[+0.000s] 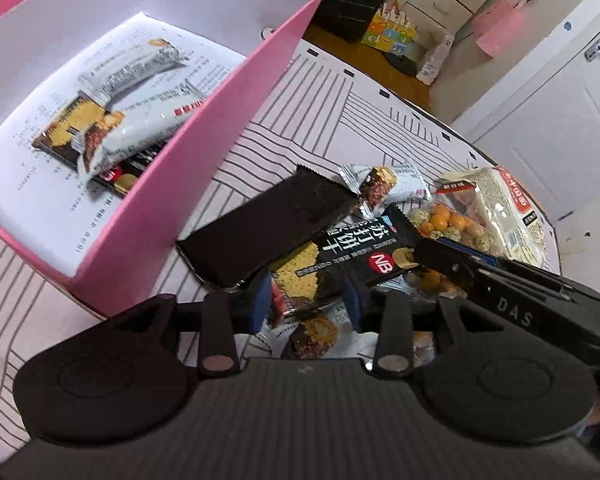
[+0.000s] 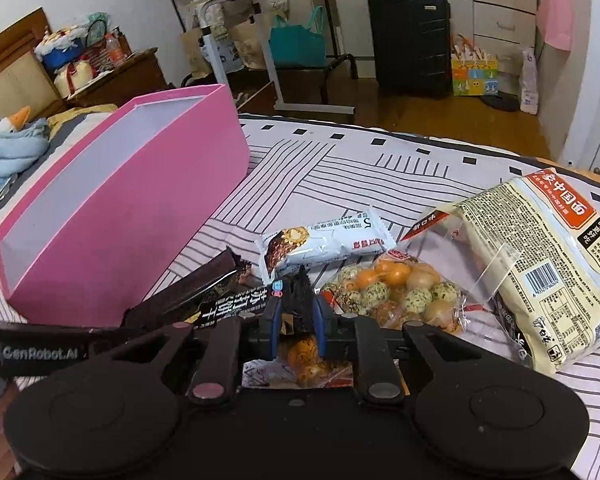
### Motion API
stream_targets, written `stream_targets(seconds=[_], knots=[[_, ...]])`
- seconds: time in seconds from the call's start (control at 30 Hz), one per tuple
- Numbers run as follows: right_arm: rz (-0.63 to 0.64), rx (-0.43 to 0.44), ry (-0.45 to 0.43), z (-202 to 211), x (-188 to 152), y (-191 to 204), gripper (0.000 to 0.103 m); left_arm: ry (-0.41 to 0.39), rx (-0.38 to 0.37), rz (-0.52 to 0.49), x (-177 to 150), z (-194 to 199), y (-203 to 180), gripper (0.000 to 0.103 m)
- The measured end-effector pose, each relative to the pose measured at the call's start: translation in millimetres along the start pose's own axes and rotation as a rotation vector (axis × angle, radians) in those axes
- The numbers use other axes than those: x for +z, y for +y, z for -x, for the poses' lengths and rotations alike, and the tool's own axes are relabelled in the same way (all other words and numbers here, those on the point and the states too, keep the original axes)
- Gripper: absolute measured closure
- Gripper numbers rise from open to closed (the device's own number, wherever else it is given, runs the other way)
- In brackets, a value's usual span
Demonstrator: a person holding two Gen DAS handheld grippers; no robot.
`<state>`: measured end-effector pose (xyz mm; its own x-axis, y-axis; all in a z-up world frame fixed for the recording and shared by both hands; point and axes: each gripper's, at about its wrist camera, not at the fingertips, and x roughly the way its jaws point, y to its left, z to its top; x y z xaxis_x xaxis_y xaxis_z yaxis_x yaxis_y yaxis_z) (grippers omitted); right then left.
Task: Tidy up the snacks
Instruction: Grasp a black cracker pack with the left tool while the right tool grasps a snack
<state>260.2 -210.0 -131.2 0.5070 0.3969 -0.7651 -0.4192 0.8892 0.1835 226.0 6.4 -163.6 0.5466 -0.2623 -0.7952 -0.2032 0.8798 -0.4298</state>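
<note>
- Bed sheet (image 2: pixel 380 168), striped: carries all items below.
- Pink box (image 1: pixel 236 120), open-topped, at the left of the snack pile: paper-lined floor holds two pale wrapped bars (image 1: pixel 140 64) and dark cracker packs.
- Noodle packet (image 2: pixel 548 272), cream-coloured: lies at the right edge of the pile.
- Clear bag of coated nuts (image 2: pixel 396 292): lies between the noodle packet and the crackers.
- Black soda-cracker pack (image 1: pixel 340 252): lies in the pile beside the box, partly over a plain dark pack (image 1: pixel 260 228).
- Left gripper (image 1: pixel 306 300): jaws partly apart, blue pads either side of the cracker pack's near end; contact cannot be confirmed.
- Right gripper (image 2: pixel 298 308): jaws almost closed, pinching the cracker pack's serrated end.
</note>
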Motion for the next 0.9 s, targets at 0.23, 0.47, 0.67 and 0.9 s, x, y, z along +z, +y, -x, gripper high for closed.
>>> stream_targets(seconds=[0.23,0.47,0.67,0.9], knots=[[0.06,0.035,0.024,9.9,-7.8,5.5,0.089,0.018,-0.002,0.037,-4.2,-6.0,1.8,0.055],[-0.029,0.054,0.028,4.4,0.6,-2.3,0.082,0.072,0.006,0.09,-11.7,-18.9,11.7,0.066],[-0.04,0.0,-0.001,-16.7,12.7,-1.3,0.064,0.063,0.011,0.085,-13.5,-21.1,9.1,0.07],[-0.017,0.067,0.026,-42.0,28.4,-4.0,0.039,0.051,0.002,0.098,-15.2,-21.6,11.9,0.069]])
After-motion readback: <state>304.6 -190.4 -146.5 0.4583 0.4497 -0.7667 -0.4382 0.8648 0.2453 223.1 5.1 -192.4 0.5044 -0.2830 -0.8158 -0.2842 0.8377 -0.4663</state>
